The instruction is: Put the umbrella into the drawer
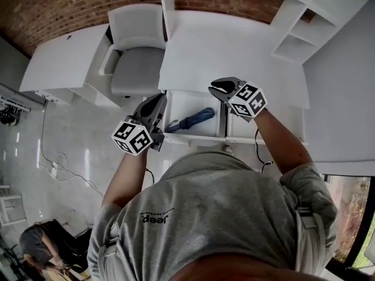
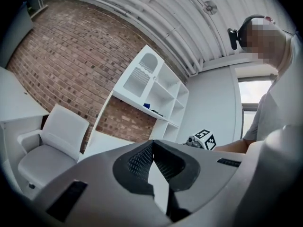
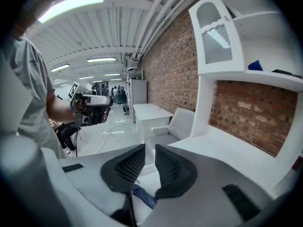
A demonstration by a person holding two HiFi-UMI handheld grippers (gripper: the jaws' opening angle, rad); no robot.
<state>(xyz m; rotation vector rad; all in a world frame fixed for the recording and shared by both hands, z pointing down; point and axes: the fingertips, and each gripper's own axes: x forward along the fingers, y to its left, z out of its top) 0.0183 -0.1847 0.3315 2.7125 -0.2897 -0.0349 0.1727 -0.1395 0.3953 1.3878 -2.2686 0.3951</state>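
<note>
The left tool (image 1: 159, 102) has its dark ribbed jaws closed tip to tip with nothing between them, and it points toward the white shelf unit (image 2: 156, 86). The right tool (image 1: 216, 89) has its jaws narrowly apart, with a slim gap showing between the pads, and it grips nothing. Below the right tool's jaws, and between the two tools in the head view, the blue folded umbrella (image 1: 191, 120) lies slanted inside the open white drawer (image 1: 193, 138), touching neither tool. The drawer stands pulled out from under the white bench (image 1: 228, 45), which stretches ahead of both tools. Beyond the left tool a pale padded armchair (image 1: 137, 57) sits just beside the bench, with a red brick wall (image 1: 58, 4) behind it
</note>
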